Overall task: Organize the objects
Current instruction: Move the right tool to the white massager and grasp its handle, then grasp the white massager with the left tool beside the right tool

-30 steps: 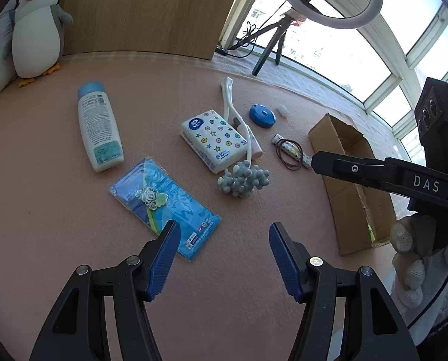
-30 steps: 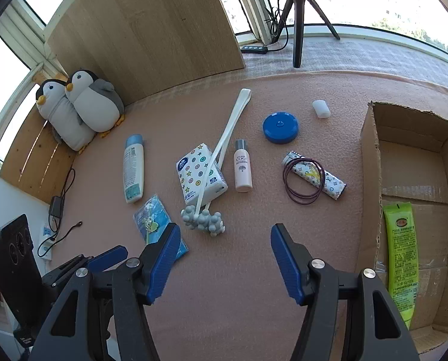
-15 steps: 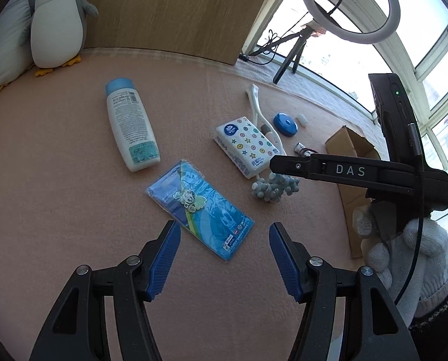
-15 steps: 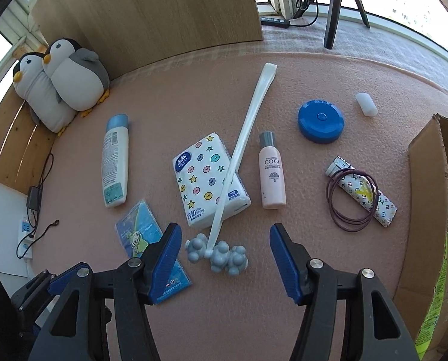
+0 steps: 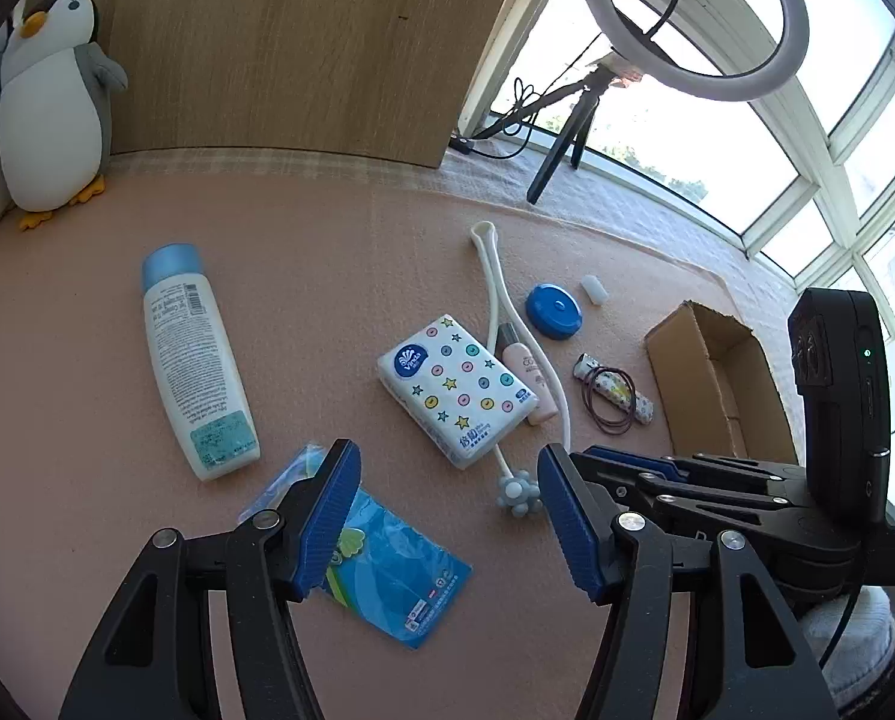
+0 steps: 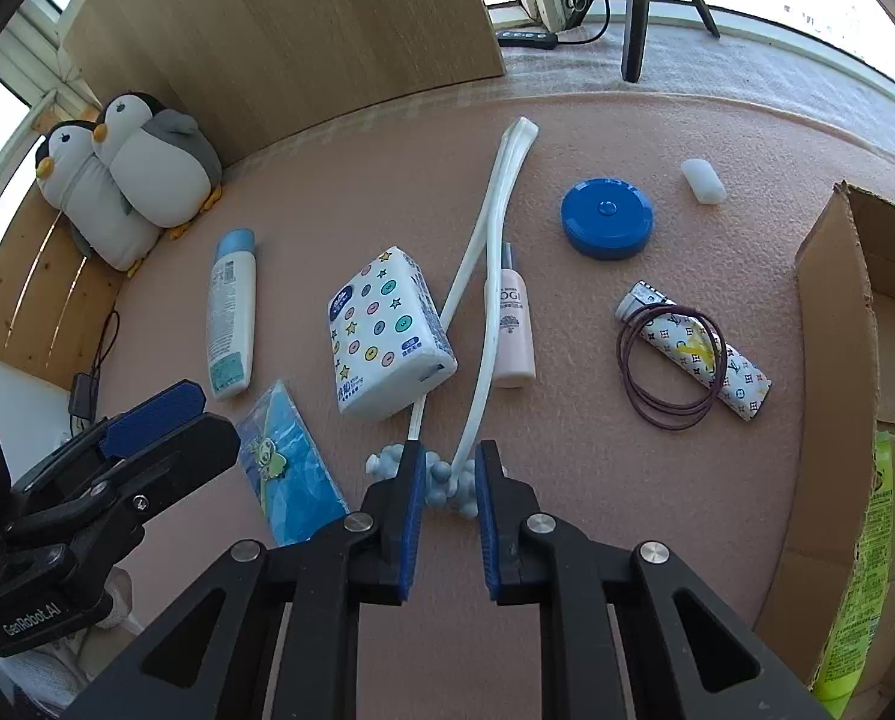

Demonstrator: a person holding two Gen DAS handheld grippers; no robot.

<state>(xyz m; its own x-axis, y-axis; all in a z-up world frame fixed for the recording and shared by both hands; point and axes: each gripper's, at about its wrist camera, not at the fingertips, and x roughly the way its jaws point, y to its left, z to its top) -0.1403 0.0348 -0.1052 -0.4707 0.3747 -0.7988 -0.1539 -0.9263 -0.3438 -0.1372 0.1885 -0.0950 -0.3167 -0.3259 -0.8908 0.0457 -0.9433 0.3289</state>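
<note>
Underfoot, a pink carpet [image 6: 597, 438] runs to a wooden panel [image 6: 303, 30] and sunlit windows [image 5: 717, 138]. Near its middle, the right gripper [image 6: 451, 483] fingers clench the massager [image 6: 477, 324] knobbed head beside the tissue pack [image 6: 384, 330]; the left gripper [image 5: 447, 516] gapes, empty.

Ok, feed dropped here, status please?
Right gripper jaws closing on massager head. Left gripper open, empty. Handle lies over tissue pack.
</note>
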